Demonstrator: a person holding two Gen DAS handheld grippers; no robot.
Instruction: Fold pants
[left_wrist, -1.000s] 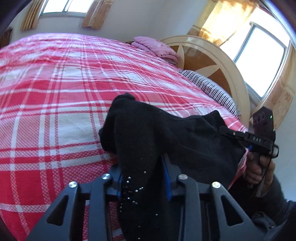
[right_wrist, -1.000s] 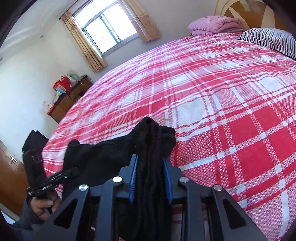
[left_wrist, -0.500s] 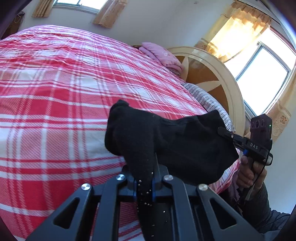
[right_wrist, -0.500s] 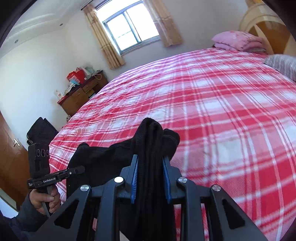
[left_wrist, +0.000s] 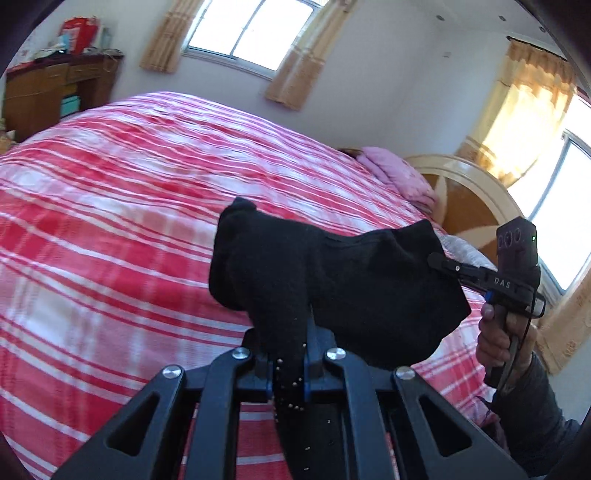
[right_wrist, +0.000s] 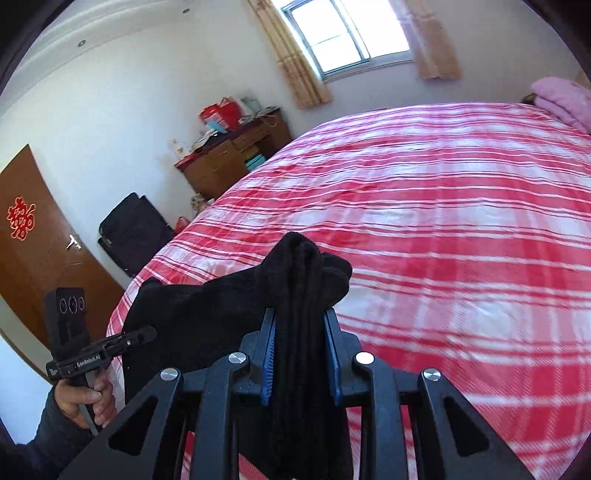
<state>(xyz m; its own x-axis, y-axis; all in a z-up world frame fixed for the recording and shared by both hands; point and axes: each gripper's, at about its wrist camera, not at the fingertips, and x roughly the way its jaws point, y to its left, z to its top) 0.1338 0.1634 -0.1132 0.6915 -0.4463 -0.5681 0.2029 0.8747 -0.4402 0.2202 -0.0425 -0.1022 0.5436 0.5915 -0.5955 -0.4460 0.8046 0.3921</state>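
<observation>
A bedroom with white walls and curtained windows surrounds a wide bed under a red-and-white plaid bedspread (left_wrist: 122, 229), which fills the middle of both views. In the left wrist view a brown wooden dresser (left_wrist: 44, 92) stands at the upper left, a folded pink quilt (left_wrist: 399, 177) lies right of centre against a cream and brown curved headboard (left_wrist: 476, 195).

The black knitted pants (left_wrist: 332, 273) hang in the air above the bedspread, stretched between the two tools at the lower centre of each frame. The left gripper (left_wrist: 289, 354) is clenched tight on a thin bunch of the fabric, which carries small pale studs and spills over its blue pads. The right gripper (right_wrist: 300, 350) grasps a thicker bundle of the same cloth, its blue pads (right_wrist: 269, 354) pressed against the folds that rise above them.

At the right edge of the left wrist view the person's right hand (left_wrist: 498, 336) wraps the other tool's handle. In the right wrist view the left hand (right_wrist: 83, 400) shows at the lower left, with a brown door (right_wrist: 33, 240) behind it.
</observation>
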